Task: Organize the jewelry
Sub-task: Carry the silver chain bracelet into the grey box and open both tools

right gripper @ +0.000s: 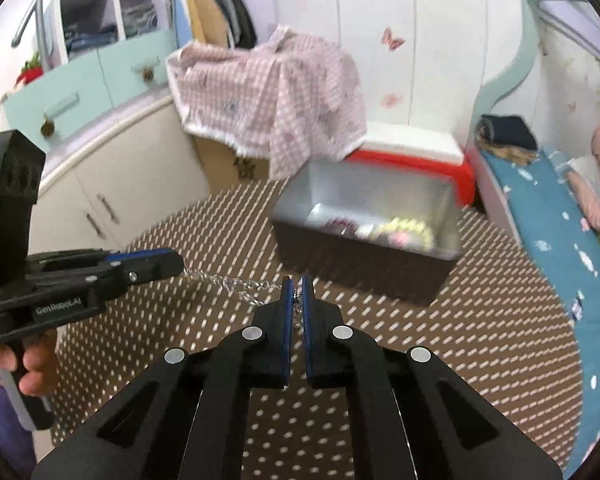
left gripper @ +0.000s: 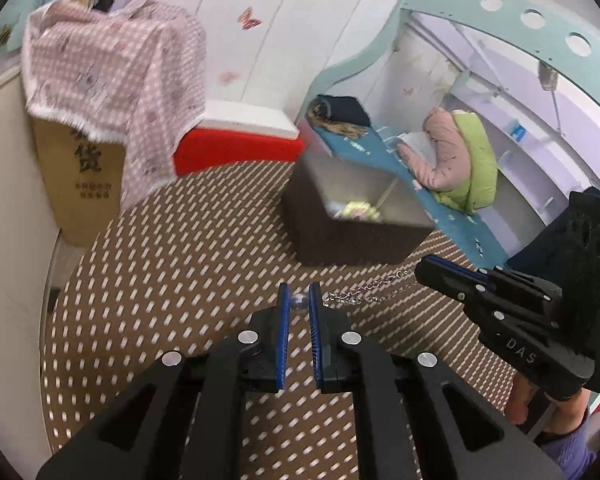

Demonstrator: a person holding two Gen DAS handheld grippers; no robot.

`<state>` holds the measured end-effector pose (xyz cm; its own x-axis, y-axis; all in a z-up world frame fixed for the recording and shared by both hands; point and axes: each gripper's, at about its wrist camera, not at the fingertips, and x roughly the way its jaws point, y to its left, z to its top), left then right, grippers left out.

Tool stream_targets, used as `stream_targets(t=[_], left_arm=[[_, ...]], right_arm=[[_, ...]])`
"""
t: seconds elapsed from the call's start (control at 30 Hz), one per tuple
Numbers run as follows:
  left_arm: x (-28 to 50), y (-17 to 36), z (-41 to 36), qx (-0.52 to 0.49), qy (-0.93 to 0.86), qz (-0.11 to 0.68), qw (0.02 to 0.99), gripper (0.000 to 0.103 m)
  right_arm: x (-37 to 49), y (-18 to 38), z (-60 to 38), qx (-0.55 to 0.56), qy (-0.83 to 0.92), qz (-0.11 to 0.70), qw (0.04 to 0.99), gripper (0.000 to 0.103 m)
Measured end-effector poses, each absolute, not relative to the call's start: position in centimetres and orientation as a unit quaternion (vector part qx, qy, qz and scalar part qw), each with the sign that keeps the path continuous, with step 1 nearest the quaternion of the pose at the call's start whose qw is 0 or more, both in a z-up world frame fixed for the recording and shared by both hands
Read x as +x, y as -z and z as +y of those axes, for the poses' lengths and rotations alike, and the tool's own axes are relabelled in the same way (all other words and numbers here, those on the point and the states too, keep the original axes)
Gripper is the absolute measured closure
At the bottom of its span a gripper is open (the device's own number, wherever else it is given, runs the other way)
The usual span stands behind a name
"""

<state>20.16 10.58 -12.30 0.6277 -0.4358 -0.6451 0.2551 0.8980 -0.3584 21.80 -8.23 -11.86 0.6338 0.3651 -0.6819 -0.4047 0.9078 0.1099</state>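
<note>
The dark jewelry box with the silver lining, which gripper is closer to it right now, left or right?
Right, though only slightly. The right gripper sits just in front of the box, holding one end of the silver chain. The left gripper holds the other end, further to the left.

Two close wrist views, shared box [left gripper: 360,216].

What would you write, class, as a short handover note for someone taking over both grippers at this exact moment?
Left gripper: shut on one end of the silver chain.
Right gripper: shut on the other end; the chain hangs between them over the patterned table mat.
Open dark box sits just beyond, with some jewelry already inside.
Done: chain picked up.
Left: carry it to the box, release.
</note>
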Motion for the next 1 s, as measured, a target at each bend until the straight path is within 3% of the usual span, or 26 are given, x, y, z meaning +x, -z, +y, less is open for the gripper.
stream_targets(t=[0.43, 1.0], left_arm=[[26.9, 6.3, 4.3, -0.084, 0.223, 0.354, 0.904, 0.095], [30.9, 10.5, 1.3, -0.064, 0.202, 0.411, 0.887, 0.092]], right_arm=[[27.3, 5.2, -11.8, -0.004, -0.186, 0.316, 0.930, 0.098], [30.9, 9.9, -12.4, -0.013, -0.174, 0.354, 0.919, 0.096]])
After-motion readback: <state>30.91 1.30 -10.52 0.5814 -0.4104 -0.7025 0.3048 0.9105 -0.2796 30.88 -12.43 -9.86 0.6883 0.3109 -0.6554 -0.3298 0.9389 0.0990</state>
